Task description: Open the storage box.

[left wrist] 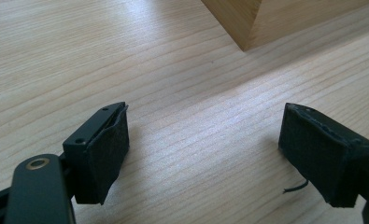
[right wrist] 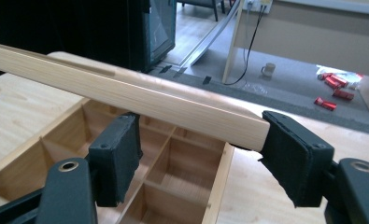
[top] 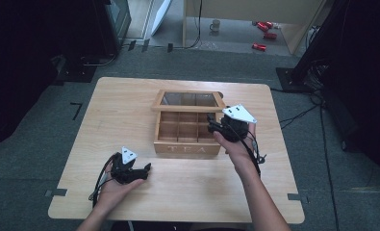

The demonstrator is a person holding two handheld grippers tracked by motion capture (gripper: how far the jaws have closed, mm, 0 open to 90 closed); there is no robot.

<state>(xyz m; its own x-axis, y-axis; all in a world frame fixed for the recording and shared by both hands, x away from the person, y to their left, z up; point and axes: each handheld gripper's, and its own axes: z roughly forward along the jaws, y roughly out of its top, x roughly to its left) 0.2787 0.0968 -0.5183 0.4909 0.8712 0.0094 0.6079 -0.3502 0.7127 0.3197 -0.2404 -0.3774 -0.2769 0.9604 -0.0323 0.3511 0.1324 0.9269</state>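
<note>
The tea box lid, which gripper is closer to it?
Right. The right gripper is at the lid, fingers around its edge; the left gripper rests on the table, apart.

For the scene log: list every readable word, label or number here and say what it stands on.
"T E A": on the front wall of the wooden tea box, read in the high view.
Red packets on the floor: any print is too small to read.
</note>
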